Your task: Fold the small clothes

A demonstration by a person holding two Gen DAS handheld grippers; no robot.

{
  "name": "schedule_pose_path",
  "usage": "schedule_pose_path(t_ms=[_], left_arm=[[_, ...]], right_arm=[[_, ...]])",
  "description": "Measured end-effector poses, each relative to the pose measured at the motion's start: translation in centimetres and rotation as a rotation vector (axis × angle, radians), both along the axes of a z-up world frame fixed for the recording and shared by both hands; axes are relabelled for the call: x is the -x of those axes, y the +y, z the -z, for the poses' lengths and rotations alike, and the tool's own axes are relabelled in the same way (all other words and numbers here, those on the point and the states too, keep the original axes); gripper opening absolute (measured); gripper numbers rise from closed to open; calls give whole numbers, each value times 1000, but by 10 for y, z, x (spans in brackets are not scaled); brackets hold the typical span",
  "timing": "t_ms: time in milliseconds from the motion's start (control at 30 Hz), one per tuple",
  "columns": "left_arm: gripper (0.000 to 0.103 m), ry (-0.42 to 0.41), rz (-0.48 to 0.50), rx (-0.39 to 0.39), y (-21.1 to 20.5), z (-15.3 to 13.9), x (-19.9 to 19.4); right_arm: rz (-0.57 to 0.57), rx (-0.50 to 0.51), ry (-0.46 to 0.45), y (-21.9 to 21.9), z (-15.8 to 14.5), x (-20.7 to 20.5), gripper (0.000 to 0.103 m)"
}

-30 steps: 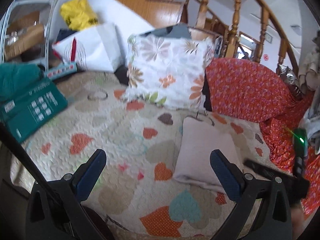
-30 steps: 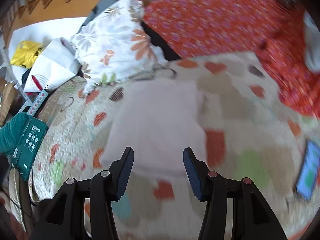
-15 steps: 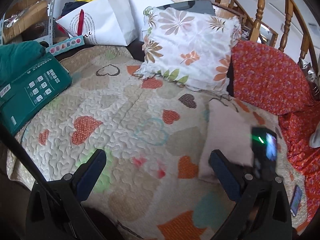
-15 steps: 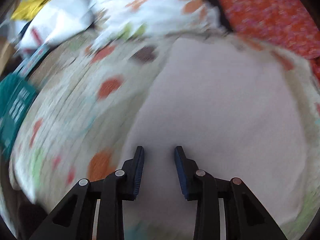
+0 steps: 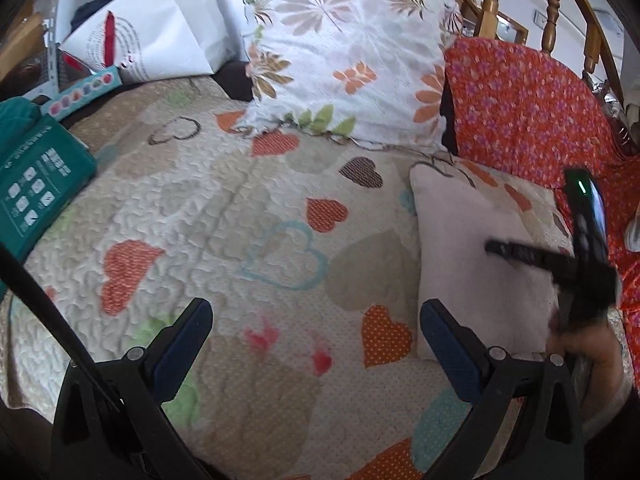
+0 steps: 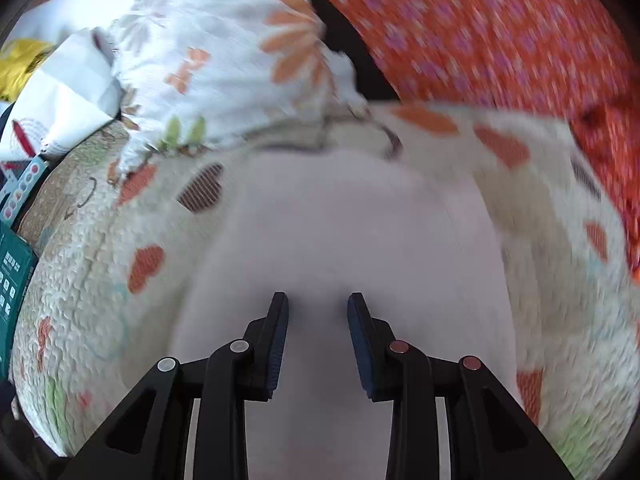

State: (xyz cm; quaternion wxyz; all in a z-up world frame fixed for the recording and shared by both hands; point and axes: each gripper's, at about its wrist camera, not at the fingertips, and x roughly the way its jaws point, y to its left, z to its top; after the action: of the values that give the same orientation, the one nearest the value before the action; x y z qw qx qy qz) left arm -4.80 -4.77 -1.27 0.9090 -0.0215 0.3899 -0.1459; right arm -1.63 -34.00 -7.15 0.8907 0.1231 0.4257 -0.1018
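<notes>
The folded pale cloth [image 6: 340,240] lies flat on the heart quilt [image 5: 200,208], directly under and ahead of the right gripper [image 6: 318,308], whose jaws are partly spread, gripping nothing. The left gripper [image 5: 316,320], jaws wide apart, hangs over bare quilt, cloth at its right. A floral pillow [image 5: 344,60] and red blanket [image 5: 520,104] lie behind.

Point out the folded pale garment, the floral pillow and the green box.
folded pale garment [image 5: 472,264], left wrist view, middle of its top face.
floral pillow [image 5: 348,60], left wrist view, centre of its front.
green box [image 5: 36,188], left wrist view, printed top.
</notes>
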Motion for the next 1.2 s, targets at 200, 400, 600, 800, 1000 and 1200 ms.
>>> schedule_pose_path(t_ms=[200, 400, 600, 800, 1000, 1200], left_arm=[[103, -28, 1, -5, -11, -11, 12], [103, -212, -19, -116, -26, -59, 60], [103, -281, 19, -200, -47, -86, 109], [103, -122, 68, -211, -71, -63, 124], [103, -28, 54, -277, -91, -37, 130], [103, -30, 25, -409, -105, -18, 135]], right_arm=[[27, -35, 89, 5, 19, 103, 38], [60, -65, 89, 10, 8, 169, 45], [45, 9, 27, 15, -13, 192, 52], [37, 22, 0, 13, -14, 207, 58], [98, 22, 11, -2, 6, 226, 61], [137, 19, 2, -9, 13, 231, 61]])
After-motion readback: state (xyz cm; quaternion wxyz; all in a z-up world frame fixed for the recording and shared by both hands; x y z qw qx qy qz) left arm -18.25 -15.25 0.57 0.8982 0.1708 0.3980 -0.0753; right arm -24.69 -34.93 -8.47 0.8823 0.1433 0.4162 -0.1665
